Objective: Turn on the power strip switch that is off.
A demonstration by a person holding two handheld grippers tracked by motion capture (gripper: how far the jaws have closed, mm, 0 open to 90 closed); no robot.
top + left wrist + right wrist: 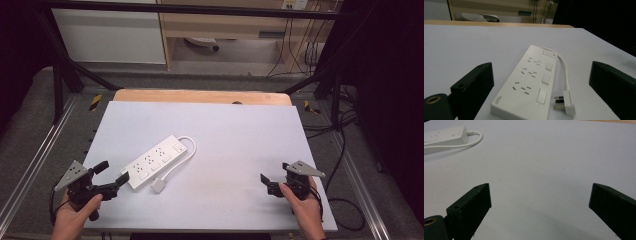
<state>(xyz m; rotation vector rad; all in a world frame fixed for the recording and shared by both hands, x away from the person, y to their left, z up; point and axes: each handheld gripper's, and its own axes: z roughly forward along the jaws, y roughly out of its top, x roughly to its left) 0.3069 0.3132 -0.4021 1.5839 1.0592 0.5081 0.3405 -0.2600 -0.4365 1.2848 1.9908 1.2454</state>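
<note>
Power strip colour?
White power strip, with white cord and plug; clearest in the left gripper view.

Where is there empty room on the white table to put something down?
The widest bare patch lies between the power strip and the right gripper. The far part of the white table, behind the strip, is bare too. It is crowded near the left gripper, where strip, cable and plug lie close.
</note>
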